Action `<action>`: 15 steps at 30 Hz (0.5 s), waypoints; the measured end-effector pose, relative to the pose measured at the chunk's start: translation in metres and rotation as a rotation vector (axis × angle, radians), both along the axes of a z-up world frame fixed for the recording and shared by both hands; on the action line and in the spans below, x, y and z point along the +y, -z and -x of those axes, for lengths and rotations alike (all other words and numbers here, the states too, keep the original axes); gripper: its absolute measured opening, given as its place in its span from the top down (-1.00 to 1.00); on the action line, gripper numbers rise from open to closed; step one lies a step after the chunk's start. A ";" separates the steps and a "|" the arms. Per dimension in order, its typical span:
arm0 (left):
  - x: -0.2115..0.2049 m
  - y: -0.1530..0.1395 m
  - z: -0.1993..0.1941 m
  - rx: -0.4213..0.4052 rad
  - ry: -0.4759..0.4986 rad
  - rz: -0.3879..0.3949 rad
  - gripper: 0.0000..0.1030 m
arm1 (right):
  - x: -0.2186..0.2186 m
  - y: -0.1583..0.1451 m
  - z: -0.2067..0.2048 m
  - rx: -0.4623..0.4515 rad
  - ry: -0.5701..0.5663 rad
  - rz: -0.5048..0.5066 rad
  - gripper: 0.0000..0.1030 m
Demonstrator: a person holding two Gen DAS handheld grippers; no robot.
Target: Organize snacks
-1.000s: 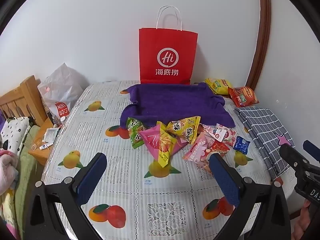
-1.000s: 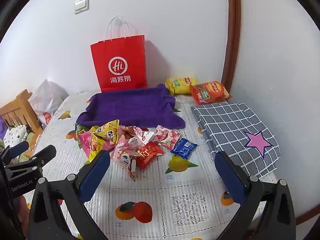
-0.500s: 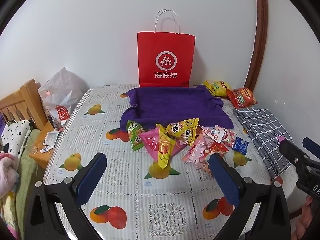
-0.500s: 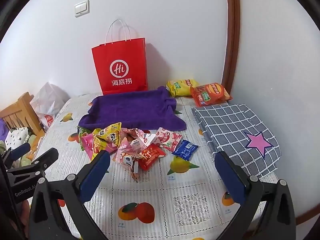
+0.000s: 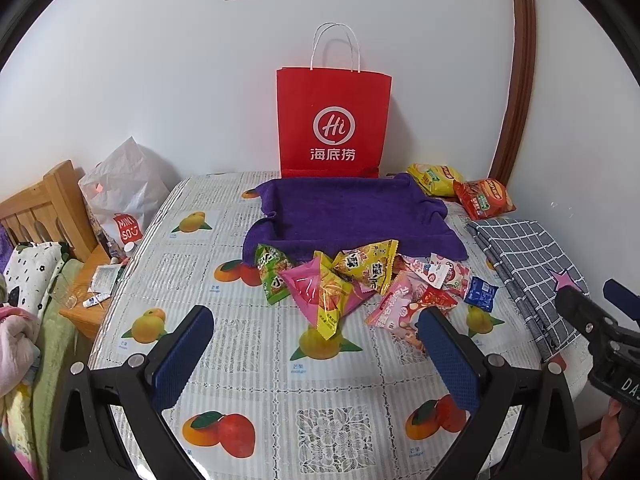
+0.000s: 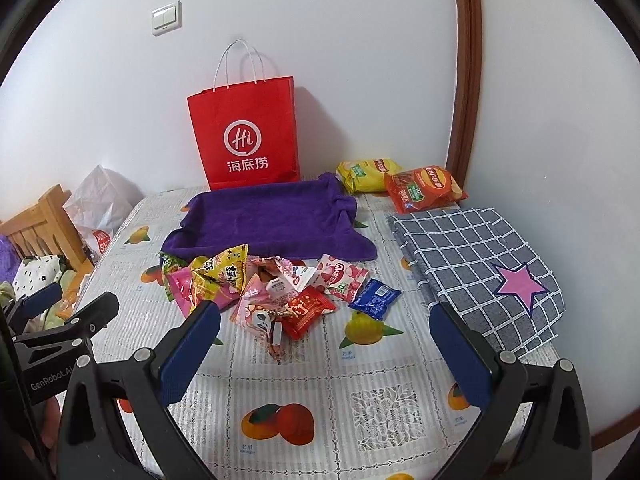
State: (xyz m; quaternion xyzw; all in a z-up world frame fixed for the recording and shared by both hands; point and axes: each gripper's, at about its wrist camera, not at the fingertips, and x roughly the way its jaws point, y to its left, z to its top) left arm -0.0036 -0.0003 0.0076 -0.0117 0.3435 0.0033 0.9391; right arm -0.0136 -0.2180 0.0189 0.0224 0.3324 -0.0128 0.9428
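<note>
Taking the purple towel (image 5: 352,216) as landmark, a heap of small crinkly foil snack packets (image 5: 360,284) is lying just in front of its near edge on the fruit-printed bench (image 5: 336,400). They are likely feather-light, soft and slippery, so pinching a flat sealed edge looks safest. The left tool (image 5: 316,344) is hovering wide open and empty, with the heap just beyond its tips. The right tool (image 6: 324,340) is also gaping wide, holding nothing, the packets lying between and ahead of its fingers.
</note>
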 end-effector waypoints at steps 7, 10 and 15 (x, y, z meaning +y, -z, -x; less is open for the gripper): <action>-0.003 -0.002 0.004 -0.010 0.007 -0.001 -1.00 | -0.001 -0.001 0.002 -0.002 0.004 -0.006 -0.99; -0.003 -0.002 0.005 -0.011 0.007 -0.001 -1.00 | -0.001 -0.001 0.003 -0.002 0.008 -0.006 -0.99; -0.003 -0.004 0.006 -0.014 0.008 0.003 -1.00 | 0.000 -0.002 0.005 -0.005 0.008 -0.007 -0.99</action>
